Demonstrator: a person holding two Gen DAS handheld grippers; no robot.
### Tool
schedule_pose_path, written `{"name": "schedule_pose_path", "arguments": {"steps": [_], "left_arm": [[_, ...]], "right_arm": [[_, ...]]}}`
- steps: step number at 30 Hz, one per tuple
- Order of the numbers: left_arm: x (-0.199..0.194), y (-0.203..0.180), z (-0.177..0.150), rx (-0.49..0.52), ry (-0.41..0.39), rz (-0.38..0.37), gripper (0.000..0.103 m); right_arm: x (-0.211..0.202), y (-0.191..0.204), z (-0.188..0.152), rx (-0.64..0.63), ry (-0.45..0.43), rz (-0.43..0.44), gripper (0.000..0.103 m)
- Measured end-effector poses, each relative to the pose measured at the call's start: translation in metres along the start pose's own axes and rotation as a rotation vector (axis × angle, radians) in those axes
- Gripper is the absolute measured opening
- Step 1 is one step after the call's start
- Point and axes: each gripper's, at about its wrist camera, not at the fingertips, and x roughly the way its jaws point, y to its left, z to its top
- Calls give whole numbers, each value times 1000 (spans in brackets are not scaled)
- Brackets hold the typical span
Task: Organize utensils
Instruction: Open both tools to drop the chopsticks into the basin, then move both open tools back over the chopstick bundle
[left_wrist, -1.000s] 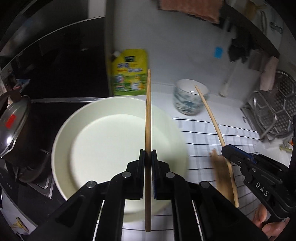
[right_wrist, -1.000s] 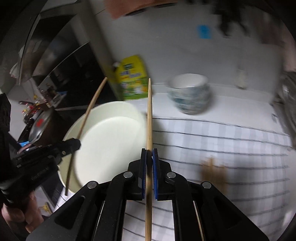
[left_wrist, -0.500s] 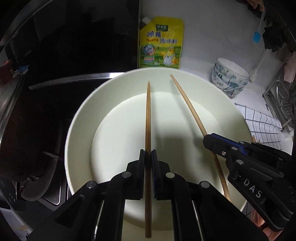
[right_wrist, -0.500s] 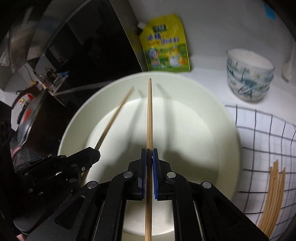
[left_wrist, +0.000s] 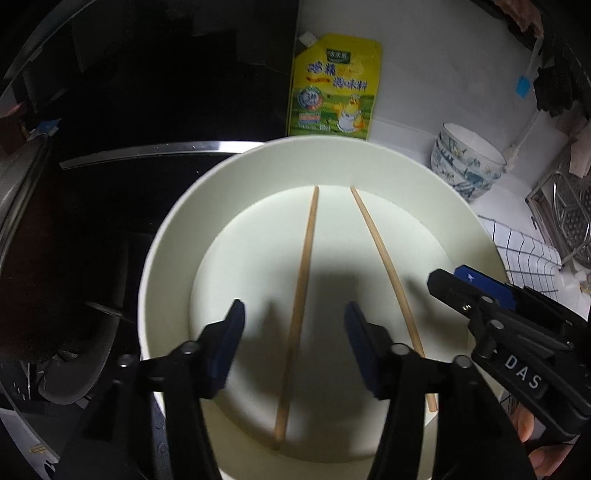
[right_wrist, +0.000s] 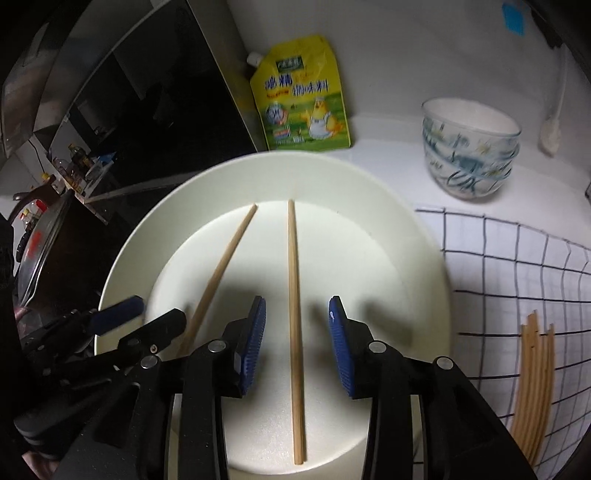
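A large white bowl (left_wrist: 166, 229) (right_wrist: 122, 254) sits below both grippers, and two wooden chopsticks lie loose on its bottom. My left gripper (left_wrist: 294, 307) is over the left chopstick (left_wrist: 306, 251). Its jaws are opening and the pads stand apart from the stick on both sides. My right gripper (right_wrist: 297, 306) is over the right chopstick (right_wrist: 292, 258), its jaws also opening and clear of the stick. Each gripper shows in the other's view: the right gripper (left_wrist: 469, 291) beside the right chopstick (left_wrist: 384, 266), the left gripper (right_wrist: 129, 317) beside the left chopstick (right_wrist: 225, 266).
A checked cloth (right_wrist: 517, 266) lies right of the bowl with a bundle of several chopsticks (right_wrist: 535, 387) on it. Stacked patterned bowls (right_wrist: 469, 147) and a yellow seasoning pouch (right_wrist: 303, 99) stand by the back wall. A dark stove (left_wrist: 110, 184) is at the left, a metal rack (left_wrist: 569, 221) at the far right.
Both grippers came over the white bowl and lowered with a chopstick each. Both have now opened, and the two chopsticks lie released on the bowl's bottom.
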Motion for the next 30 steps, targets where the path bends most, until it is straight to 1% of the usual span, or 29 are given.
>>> {"name": "schedule_pose_path", "arguments": {"steps": [3, 9, 15, 21, 22, 23, 27, 30], "left_arm": [[-8, 2, 1, -9, -13, 8, 65], [-26, -1, -2, -9, -35, 19, 66], [-43, -15, -9, -4, -45, 15, 74], [-60, -41, -15, 8, -60, -12, 78], [-63, -47, -16, 9, -65, -16, 79], [-66, -52, -18, 12, -68, -19, 81], [-73, -76, -23, 27, -73, -29, 83], [-76, -94, -28, 36, -78, -37, 88]], "right_arm": [[-8, -1, -2, 0, -11, 7, 34], [-27, -4, -15, -12, -24, 5, 37], [-52, -16, -25, -12, -43, 1, 42], [-83, -37, -36, -6, -67, -22, 47], [-87, -40, -37, -5, -71, -26, 49], [-93, -45, -39, -3, -75, -29, 51], [-111, -68, -47, 7, -86, -41, 52], [-125, -89, -55, 23, -92, -59, 55]]}}
